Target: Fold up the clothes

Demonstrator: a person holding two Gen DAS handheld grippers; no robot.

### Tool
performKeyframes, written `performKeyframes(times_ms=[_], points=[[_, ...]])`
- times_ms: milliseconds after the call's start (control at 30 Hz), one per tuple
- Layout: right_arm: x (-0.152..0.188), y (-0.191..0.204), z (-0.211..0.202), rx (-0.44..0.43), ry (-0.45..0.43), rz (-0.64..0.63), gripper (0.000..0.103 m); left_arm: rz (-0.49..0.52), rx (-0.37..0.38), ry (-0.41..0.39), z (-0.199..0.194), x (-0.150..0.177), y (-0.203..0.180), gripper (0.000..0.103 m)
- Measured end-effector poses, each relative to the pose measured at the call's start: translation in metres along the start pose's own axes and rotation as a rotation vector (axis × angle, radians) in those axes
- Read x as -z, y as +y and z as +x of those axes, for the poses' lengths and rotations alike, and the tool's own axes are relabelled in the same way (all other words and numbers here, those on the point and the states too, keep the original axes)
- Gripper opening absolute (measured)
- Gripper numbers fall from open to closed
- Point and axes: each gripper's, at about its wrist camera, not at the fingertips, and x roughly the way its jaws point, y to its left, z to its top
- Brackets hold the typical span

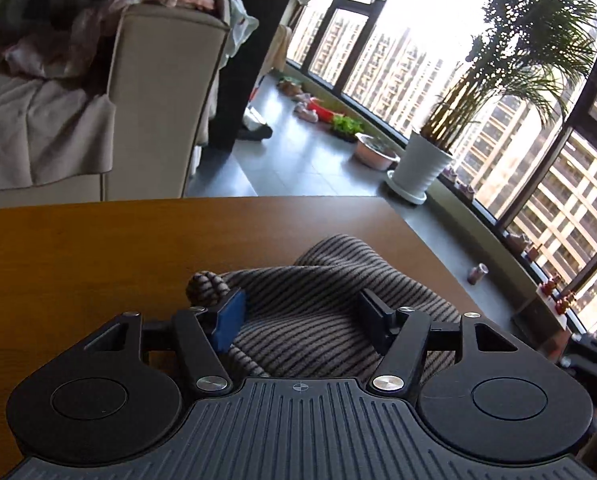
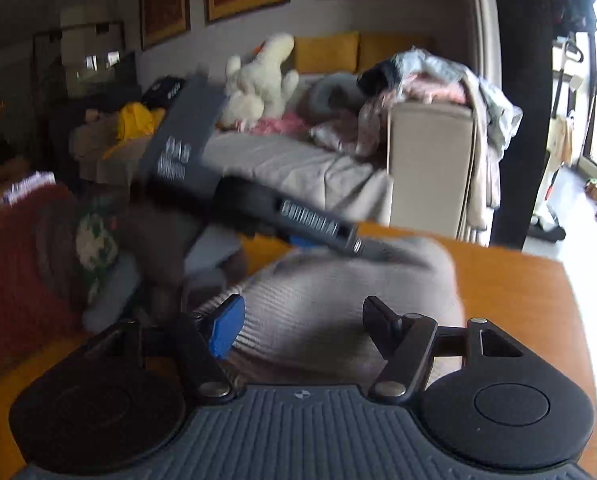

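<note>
A grey and brown striped knit garment (image 1: 318,280) lies bunched on the wooden table (image 1: 98,248), with a knotted end near the blue pad. My left gripper (image 1: 302,312) is open just above it, and the cloth runs between the wide-apart fingers without being pinched. In the right wrist view the same garment (image 2: 318,300) looks blurred and pale. My right gripper (image 2: 302,320) is open over its near part. The left gripper (image 2: 330,236) reaches in from the upper left onto the garment's far end, blurred by motion.
The table's far edge and right corner (image 2: 518,280) are close behind the garment. A beige sofa (image 1: 158,100) heaped with clothes stands beyond it, with a white plush toy (image 2: 262,80). A potted palm (image 1: 418,168) stands by the windows. A person in red (image 2: 18,260) is at the left.
</note>
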Motion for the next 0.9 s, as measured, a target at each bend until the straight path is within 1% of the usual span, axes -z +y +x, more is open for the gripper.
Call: performKeyframes(times_ms=[33,67,133,200,233,267,300,367,433,467,500,533,567,633,733,767,833,900], points=[[0.01,0.007,0.011,0.021,0.016,-0.018,0.068,0.02,-0.016,-0.001,-0.001,0.0,-0.003,0.068],[0.015,0.011,0.011,0.031,-0.018,-0.033,0.069,0.042,-0.035,-0.005,-0.004,0.001,-0.006,0.068],[0.012,0.013,0.009,0.031,-0.013,-0.026,0.069,0.08,-0.075,-0.022,-0.014,0.003,-0.012,0.068],[0.009,0.009,0.008,0.021,-0.004,-0.011,0.069,0.086,-0.108,-0.04,-0.026,0.005,-0.019,0.072],[0.009,0.008,0.007,0.019,-0.001,-0.015,0.069,0.077,-0.113,-0.052,-0.033,0.006,-0.022,0.076],[0.009,0.007,0.006,0.02,0.0,-0.019,0.069,0.064,-0.116,-0.065,-0.042,0.008,-0.025,0.089],[0.009,0.006,0.005,0.021,0.0,-0.023,0.069,0.054,-0.112,-0.074,-0.05,0.009,-0.028,0.095],[0.01,0.007,0.005,0.024,-0.001,-0.026,0.069,0.043,-0.099,-0.079,-0.063,0.014,-0.034,0.095],[0.009,0.008,0.005,0.027,-0.001,-0.026,0.069,0.046,-0.11,-0.056,-0.065,0.019,-0.039,0.095],[0.008,0.008,0.004,0.026,0.001,-0.027,0.069,0.055,-0.118,-0.041,-0.065,0.022,-0.04,0.094],[0.006,0.007,0.003,0.02,0.002,-0.028,0.07,0.07,-0.127,-0.026,-0.063,0.025,-0.042,0.09],[0.004,0.004,-0.001,0.012,0.005,-0.023,0.072,0.085,-0.137,-0.012,-0.061,0.028,-0.042,0.087],[0.002,0.0,-0.004,0.004,0.007,-0.017,0.074,0.091,-0.141,0.0,-0.06,0.03,-0.041,0.083],[-0.001,-0.012,-0.015,-0.016,0.005,0.011,0.086,0.086,-0.135,0.018,-0.058,0.034,-0.039,0.082],[-0.005,-0.036,-0.031,-0.049,-0.002,0.099,0.093,0.078,-0.118,0.018,-0.057,0.035,-0.036,0.079],[-0.005,-0.046,-0.034,-0.058,-0.002,0.136,0.094,0.074,-0.113,0.02,-0.056,0.035,-0.035,0.078],[-0.002,-0.062,-0.036,-0.041,-0.008,0.219,0.094,0.067,-0.107,0.029,-0.053,0.035,-0.034,0.078],[0.005,-0.08,-0.032,-0.032,0.006,0.324,0.094,0.064,-0.103,0.033,-0.05,0.037,-0.031,0.078]])
